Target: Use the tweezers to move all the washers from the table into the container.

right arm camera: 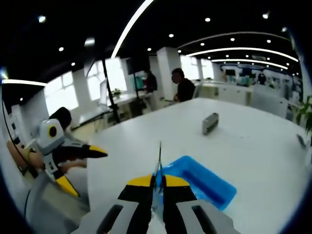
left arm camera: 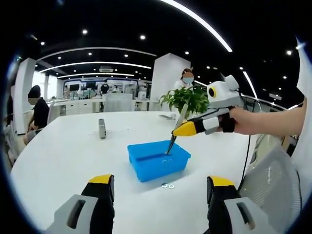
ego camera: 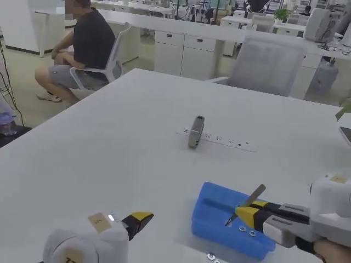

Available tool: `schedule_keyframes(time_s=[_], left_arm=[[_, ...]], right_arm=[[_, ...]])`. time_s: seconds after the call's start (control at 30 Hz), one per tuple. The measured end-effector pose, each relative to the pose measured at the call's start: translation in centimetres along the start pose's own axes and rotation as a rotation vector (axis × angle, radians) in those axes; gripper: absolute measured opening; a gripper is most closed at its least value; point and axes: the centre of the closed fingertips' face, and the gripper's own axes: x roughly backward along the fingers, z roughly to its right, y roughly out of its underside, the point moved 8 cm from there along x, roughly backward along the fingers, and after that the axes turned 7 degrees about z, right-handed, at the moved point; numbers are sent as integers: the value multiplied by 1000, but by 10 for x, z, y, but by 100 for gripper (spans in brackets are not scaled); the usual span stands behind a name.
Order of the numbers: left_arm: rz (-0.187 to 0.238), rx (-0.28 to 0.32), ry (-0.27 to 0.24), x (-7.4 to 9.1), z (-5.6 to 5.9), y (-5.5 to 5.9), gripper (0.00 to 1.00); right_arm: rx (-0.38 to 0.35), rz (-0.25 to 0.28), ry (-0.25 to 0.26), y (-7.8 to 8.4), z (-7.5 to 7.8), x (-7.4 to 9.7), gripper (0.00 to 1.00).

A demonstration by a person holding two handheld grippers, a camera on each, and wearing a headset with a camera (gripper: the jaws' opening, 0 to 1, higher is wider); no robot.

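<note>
Tweezers (ego camera: 251, 200): clamped between the closed jaws of the right gripper (ego camera: 245, 212) and tilted, tip down inside the container (ego camera: 216, 211). Whether the tip touches the floor cannot be told.

Container: blue, shallow, open-topped tray on the desk (ego camera: 109, 164), toward the near edge and right of centre.

Stored washers (ego camera: 242, 229): two small rings on the container floor, just beside the tweezers' tip.

Loose washers (ego camera: 211, 256): a pair lying flat on the desk between the container and the near edge, close together.

Left gripper (ego camera: 141, 219): by the desk's near edge, left of the container and apart from it. Its jaws are spread wide with nothing between them.

Grey block (ego camera: 196, 131): small, standing near the desk's middle on a flush socket strip (ego camera: 230, 142).

Person (ego camera: 82, 49): seated on a white chair (ego camera: 112, 66) beyond the desk's far left corner.
</note>
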Motion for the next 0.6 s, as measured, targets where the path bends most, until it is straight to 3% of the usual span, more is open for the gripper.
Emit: schedule_keyframes(time_s=[0.2, 0.4, 0.47, 0.6], left_arm=[[-1, -2, 0, 0, 0, 0, 79], [3, 0, -5, 1, 0, 0, 79], [4, 4, -4, 1, 0, 0, 78], [0, 3, -2, 1, 1, 0, 77]], right_arm=[[-36, -7, 30, 0, 19, -5, 3], [-64, -45, 45, 8, 30, -14, 3], [-61, -68, 49, 11, 33, -18, 3], [-7, -175, 24, 24, 45, -26, 3]])
